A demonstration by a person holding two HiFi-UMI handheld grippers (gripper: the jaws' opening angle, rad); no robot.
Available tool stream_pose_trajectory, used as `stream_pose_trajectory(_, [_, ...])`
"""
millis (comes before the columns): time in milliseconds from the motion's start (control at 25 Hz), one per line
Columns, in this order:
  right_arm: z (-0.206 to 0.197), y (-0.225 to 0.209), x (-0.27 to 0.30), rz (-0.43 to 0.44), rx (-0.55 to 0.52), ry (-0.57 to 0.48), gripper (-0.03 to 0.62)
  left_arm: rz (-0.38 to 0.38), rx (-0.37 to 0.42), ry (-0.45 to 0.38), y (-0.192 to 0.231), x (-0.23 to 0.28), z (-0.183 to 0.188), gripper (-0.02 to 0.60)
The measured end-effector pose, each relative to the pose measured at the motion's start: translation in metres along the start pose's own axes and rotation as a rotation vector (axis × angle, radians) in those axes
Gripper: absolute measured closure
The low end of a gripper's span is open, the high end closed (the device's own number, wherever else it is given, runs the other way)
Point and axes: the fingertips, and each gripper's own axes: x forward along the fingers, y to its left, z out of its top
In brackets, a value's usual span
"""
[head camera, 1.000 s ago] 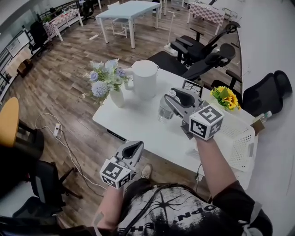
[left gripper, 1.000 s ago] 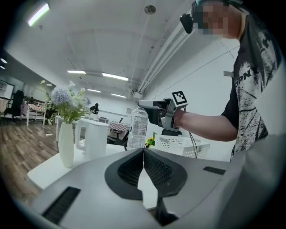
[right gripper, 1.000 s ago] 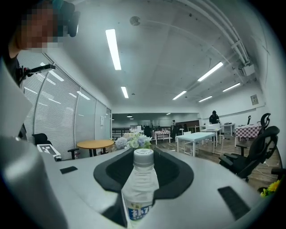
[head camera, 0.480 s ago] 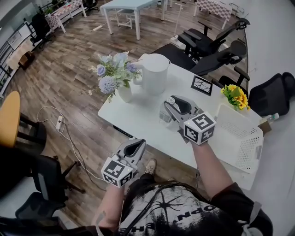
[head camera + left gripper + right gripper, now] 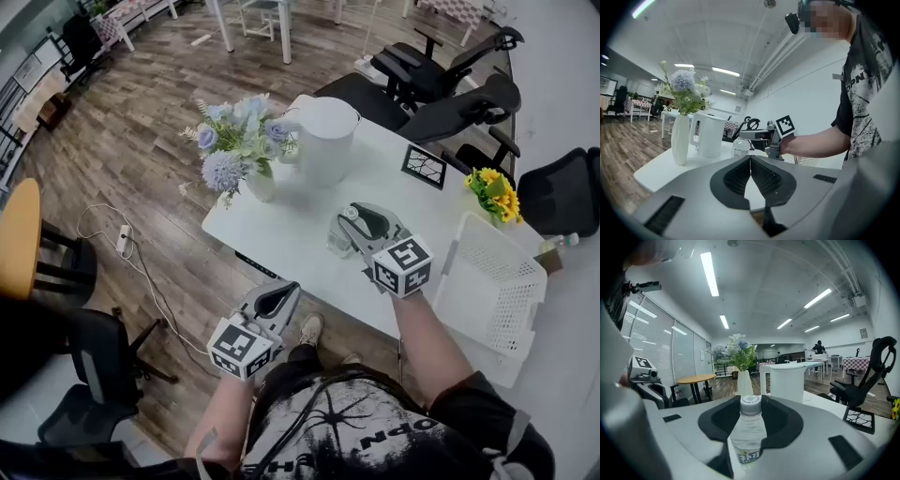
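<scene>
Right gripper (image 5: 352,218) has sunk over the last second, jaws still clamped on the bottle (image 5: 750,430) just under its cap, near the kettle (image 5: 328,145) on my side, grip holding; left gripper (image 5: 277,298) closed on nothing, well back from the kettle.

Left tool (image 5: 281,291) sits near and low, jaws pressed together, elbow tucked in. Right tool (image 5: 353,222) reaches farther on an outstretched forearm, its 2 jaws clamped on a bottle (image 5: 749,430).
</scene>
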Motion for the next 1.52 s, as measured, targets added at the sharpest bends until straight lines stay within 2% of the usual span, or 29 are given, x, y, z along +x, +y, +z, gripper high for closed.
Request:
stream_pose_trajectory(480, [-0.007,0.002,0.002,-0.015,-0.013,-0.049,0.441,-0.017,-0.017,0.023,0.005,0.012,-0.007,0.571])
stream_pose_trajectory(800, [-0.010,0.002,0.004,-0.010,0.010,-0.033,0.439,-0.018,-0.013,0.021,0.004,0.018,-0.004,0.571])
stream_pose_trajectory(1000, [-0.009,0.001,0.001,-0.017,0.028,-0.035,0.369,-0.009,-0.004,0.014,0.001,0.020,0.001,0.571])
stream_pose_trajectory(1320, [0.019,0.004,-0.033,-0.067,-0.028,-0.118,0.364,0.008,0.028,0.004,-0.007,0.020,0.008,0.569])
stream_pose_trajectory(1520, [0.039,0.017,-0.054,-0.043,-0.056,-0.166,0.365,0.024,0.042,-0.019,-0.018,0.016,0.016,0.571])
